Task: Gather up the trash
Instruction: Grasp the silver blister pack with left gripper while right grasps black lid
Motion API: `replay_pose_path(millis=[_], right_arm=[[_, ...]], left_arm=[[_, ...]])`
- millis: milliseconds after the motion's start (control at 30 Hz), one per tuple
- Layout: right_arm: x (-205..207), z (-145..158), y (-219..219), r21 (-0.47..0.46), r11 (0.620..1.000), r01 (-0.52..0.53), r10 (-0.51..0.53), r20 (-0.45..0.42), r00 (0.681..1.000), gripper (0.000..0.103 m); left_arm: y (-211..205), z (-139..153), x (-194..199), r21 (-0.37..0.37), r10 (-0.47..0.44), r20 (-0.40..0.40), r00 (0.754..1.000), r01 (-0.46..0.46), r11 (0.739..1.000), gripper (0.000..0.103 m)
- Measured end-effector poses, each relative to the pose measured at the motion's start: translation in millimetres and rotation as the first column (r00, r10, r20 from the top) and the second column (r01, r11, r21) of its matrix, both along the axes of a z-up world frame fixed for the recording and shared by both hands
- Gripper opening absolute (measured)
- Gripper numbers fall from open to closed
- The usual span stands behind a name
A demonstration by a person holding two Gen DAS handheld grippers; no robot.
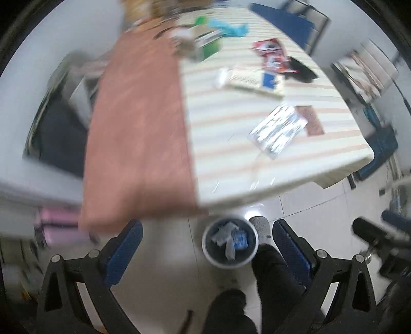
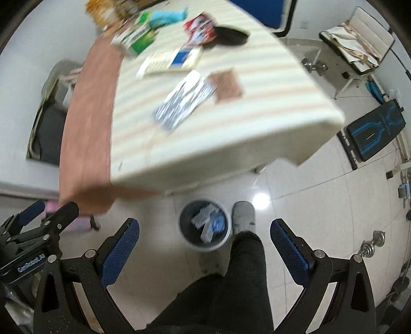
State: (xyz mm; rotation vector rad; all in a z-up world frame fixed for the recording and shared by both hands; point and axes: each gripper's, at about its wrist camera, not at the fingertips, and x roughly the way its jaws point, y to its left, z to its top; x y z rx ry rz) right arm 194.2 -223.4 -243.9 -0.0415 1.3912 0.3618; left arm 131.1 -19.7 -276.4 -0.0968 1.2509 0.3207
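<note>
On the floor just below the table's near edge stands a round white bin (image 1: pixel 204 244) (image 2: pixel 205 247), holding clear and blue wrappers. A silver wrapper (image 1: pixel 278 128) (image 2: pixel 185 100), a brown packet (image 1: pixel 309 120) (image 2: pixel 227 86) and a red wrapper (image 1: pixel 272 54) (image 2: pixel 200 29) lie on the striped table (image 1: pixel 231 159) (image 2: pixel 231 123). My left gripper (image 1: pixel 208 253) hangs open above the bin with nothing between its blue pads. Open and empty too, my right gripper (image 2: pixel 205 253) hovers above the bin. Both views are blurred.
A person's dark trouser leg and grey slipper (image 1: pixel 260 227) (image 2: pixel 242 215) stand right of the bin. A booklet (image 1: pixel 251 82), a green box (image 2: pixel 138 38), a teal cloth (image 2: pixel 167 15) and a black item (image 2: pixel 228 36) sit farther back. Dumbbells (image 2: pixel 314 65) and a bench (image 2: pixel 372 128) lie at right.
</note>
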Motion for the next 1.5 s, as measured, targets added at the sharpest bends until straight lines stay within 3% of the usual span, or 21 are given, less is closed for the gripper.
replay_pose_path(millis=[133,233,400,433,467,500,567,633,767,867,900,967,1067,1333,1400,1500], right_arm=[[78.7,-14.6,-20.8,-0.045,0.999,0.01,-0.011,-0.036,0.999,0.103],[130.3,-36.7,-34.5,-0.077,0.997,0.004,-0.009,-0.07,0.998,0.103],[190.1,-68.6,-44.6,-0.098,0.995,-0.014,0.002,-0.122,0.993,0.103],[201.7,-73.3,-46.4,-0.097,0.995,-0.02,0.007,-0.133,0.991,0.103],[209.9,-76.8,-47.4,-0.093,0.995,-0.024,0.011,-0.141,0.99,0.103],[218.5,-79.4,-48.1,-0.087,0.996,-0.028,0.014,-0.15,0.989,0.103],[236.7,-81.5,-47.6,-0.069,0.997,-0.033,0.021,-0.158,0.987,0.103],[256.4,-81.4,-43.7,-0.045,0.999,-0.031,0.024,-0.156,0.987,0.103],[294.3,-77.0,-23.4,0.027,0.999,-0.023,0.026,-0.129,0.991,0.103],[323.5,-72.7,3.1,0.088,0.996,-0.012,0.021,-0.099,0.995,0.103],[332.5,-71.7,13.1,0.11,0.994,-0.009,0.019,-0.092,0.996,0.103],[349.1,-71.4,32.1,0.157,0.988,0.002,0.013,-0.092,0.996,0.103],[366.7,-76.0,62.1,0.156,0.988,-0.005,0.018,-0.085,0.996,0.103],[374.7,-111.0,94.3,0.027,0.999,-0.027,0.03,-0.109,0.994,0.102],[368.9,-107.1,94.5,0.001,0.999,-0.039,0.039,-0.071,0.997,0.088],[361.4,-102.8,90.7,0.027,0.999,-0.042,0.043,-0.053,0.998,0.087]], left_arm=[[-20.0,-19.6,81.4,0.022,-0.17,-0.066,0.983,0.172,0.985,0.103],[-28.0,-45.1,136.5,-0.003,-0.237,-0.146,0.96,0.24,0.971,0.103],[-35.4,-97.1,193.9,-0.056,-0.311,-0.282,0.908,0.308,0.95,0.102],[-35.2,-103.2,198.5,-0.061,-0.311,-0.294,0.904,0.308,0.95,0.1],[-34.5,-109.6,203.0,-0.068,-0.311,-0.304,0.901,0.305,0.95,0.091],[-31.9,-111.2,205.5,-0.099,-0.309,-0.298,0.903,0.293,0.951,0.088],[-23.6,-111.4,206.7,-0.178,-0.279,-0.276,0.92,0.236,0.955,0.07],[-16.4,-111.6,204.5,-0.201,-0.252,-0.28,0.926,0.2,0.959,0.067],[24.8,-112.6,193.2,-0.193,0.004,-0.274,0.962,-0.059,0.979,0.065],[74.0,-116.2,178.8,-0.168,0.266,-0.275,0.924,-0.318,0.933,0.065],[92.3,-118.8,172.5,-0.17,0.35,-0.273,0.896,-0.403,0.899,0.065],[111.8,-122.2,164.9,-0.211,0.434,-0.271,0.859,-0.494,0.844,0.065],[116.6,-126.0,169.1,-0.199,0.462,-0.306,0.833,-0.53,0.824,0.065],[106.8,-127.5,181.7,-0.157,0.424,-0.285,0.86,-0.478,0.864,0.062],[102.5,-126.7,184.6,-0.148,0.42,-0.283,0.862,-0.472,0.869,0.062],[78.3,-118.0,186.1,-0.139,0.415,-0.271,0.869,-0.462,0.876,0.062]])
